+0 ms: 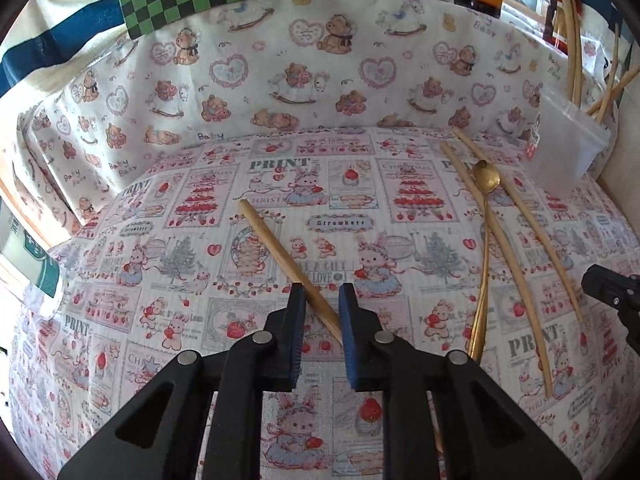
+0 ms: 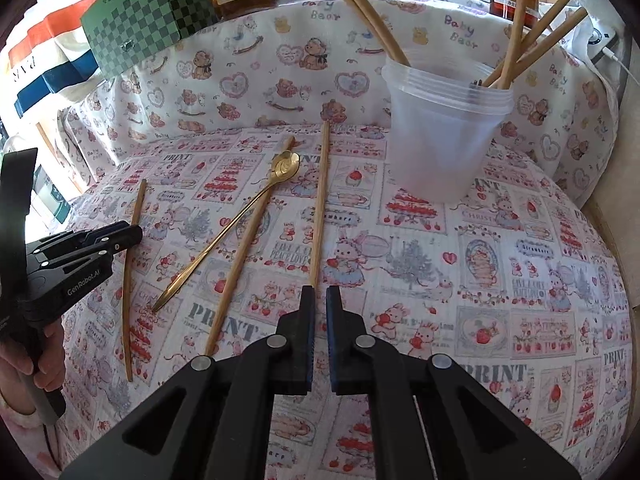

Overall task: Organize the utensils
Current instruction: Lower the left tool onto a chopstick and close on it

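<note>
plastic cup [image 2: 444, 136] upright on cloth [image 2: 500, 280] – chopsticks [image 2: 548, 20] standing inside

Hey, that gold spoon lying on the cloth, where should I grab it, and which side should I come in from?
Take the gold spoon by its thin handle, in the lower half near the tail end. There it lies flat on the cloth, clear of the chopstick that its bowl rests on. Come straight down from above and close across the handle's width. The bowl is probably too wide and rounded for a sure grip.
</note>
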Tool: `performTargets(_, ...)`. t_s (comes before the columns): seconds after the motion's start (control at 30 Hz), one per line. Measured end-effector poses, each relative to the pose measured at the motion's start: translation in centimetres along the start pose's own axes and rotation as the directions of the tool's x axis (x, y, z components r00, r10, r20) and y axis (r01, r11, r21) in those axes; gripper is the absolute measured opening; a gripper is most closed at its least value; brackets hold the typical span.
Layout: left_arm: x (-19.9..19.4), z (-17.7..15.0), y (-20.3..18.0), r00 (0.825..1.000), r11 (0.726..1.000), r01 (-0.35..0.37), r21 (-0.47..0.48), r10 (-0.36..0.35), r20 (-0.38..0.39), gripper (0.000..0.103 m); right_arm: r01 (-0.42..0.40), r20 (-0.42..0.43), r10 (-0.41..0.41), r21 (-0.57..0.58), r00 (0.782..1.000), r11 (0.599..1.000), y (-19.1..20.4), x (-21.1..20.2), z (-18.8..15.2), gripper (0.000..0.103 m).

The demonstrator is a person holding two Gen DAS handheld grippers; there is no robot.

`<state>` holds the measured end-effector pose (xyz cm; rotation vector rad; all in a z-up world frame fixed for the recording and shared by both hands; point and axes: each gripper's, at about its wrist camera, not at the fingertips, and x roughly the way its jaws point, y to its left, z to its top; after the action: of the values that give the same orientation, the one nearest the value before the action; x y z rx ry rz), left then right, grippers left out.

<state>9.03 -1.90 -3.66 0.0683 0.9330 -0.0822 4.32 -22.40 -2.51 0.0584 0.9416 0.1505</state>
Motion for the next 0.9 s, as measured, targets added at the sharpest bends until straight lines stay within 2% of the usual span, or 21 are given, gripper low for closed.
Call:
performTargets(0.1, 0.2, 0.4, 0.8, 0.997, 0.996, 0.082, -0.039, -0.082, 0.005, 0.010, 0.020, 0.009, -0.020, 0.002, 1.000, 1.000, -0.1, -0.1, 0.1, 0.006)
performTargets(0.27, 0.1, 0.7, -0.2, 0.996, 0.998, 0.058, 0.030, -0.060, 0.069, 0.001, 0.032, 0.012, -0.032, 0.013, 0.999, 0.999, -0.5, 0.2, 0.0, 0.006)
performTargets(0.33, -0.9, 0.8, -0.5, 0.991, 0.997, 0.067, 0.036, -0.071, 0.115, 0.001, 0.078, 0.041, -0.078, -0.012, 0.996, 0.997, -0.1, 0.1, 0.0, 0.006)
performTargets(0.4, -2.1, 1.0, 0.0, 0.983, 0.995, 0.099, 0.018, -0.101, 0.155, 0.001, 0.081, 0.058, -0.080, -0.026, 0.995, 0.996, 0.2, -0.2, 0.0, 0.006)
performTargets(0.47, -2.9, 1.1, 0.5, 0.977, 0.990, 0.141, -0.009, -0.138, 0.160, 0.001, 0.052, 0.061, -0.051, -0.014, 0.997, 0.999, -0.1, -0.6, 0.1, 0.006)
performTargets(0.53, -3.7, 1.1, 0.5, 0.983, 0.990, 0.138, -0.023, -0.135, 0.124, 0.003, 0.042, 0.073, -0.042, -0.005, 0.996, 0.999, -0.2, -1.1, 0.2, 0.006)
performTargets(0.57, -3.9, 1.0, 0.4, 0.988, 0.992, 0.126, -0.025, -0.123, 0.099, 0.017, 0.047, 0.079, -0.047, -0.004, 0.996, 0.999, -0.3, -1.2, 0.2, 0.006)
performTargets(0.6, -4.1, 0.8, 0.3, 0.992, 0.994, 0.110, -0.028, -0.108, 0.059, 0.045, 0.054, 0.084, -0.054, -0.001, 0.995, 0.999, -0.4, -1.4, 0.3, 0.006)
performTargets(0.67, -4.5, 0.3, -0.1, 0.991, 0.990, 0.134, -0.040, -0.133, 0.019, 0.071, 0.055, 0.078, -0.056, 0.013, 0.995, 0.998, -0.7, -1.4, 0.4, 0.010)
performTargets(0.7, -4.6, 0.0, -0.6, 0.991, 0.990, 0.134, -0.034, -0.134, 0.005, 0.073, 0.046, 0.067, -0.047, 0.025, 0.997, 0.999, -0.9, -1.3, 0.4, 0.012)
performTargets(0.73, -4.4, -0.4, -1.3, 0.995, 0.995, 0.097, -0.010, -0.097, -0.017, 0.073, 0.033, 0.055, -0.035, 0.039, 0.998, 0.999, -1.2, -1.2, 0.4, 0.015)
performTargets(0.8, -3.8, -0.8, -2.2, 0.999, 0.999, 0.027, 0.028, -0.026, -0.044, 0.073, 0.011, 0.035, -0.013, 0.057, 0.999, 0.998, -1.5, -0.9, 0.5, 0.016)
performTargets(0.9, -2.8, -1.5, -2.7, 0.993, 0.997, 0.064, 0.040, -0.060, -0.102, 0.073, 0.027, 0.031, -0.029, 0.044, 0.999, 0.999, -1.3, -0.6, 0.5, 0.016)
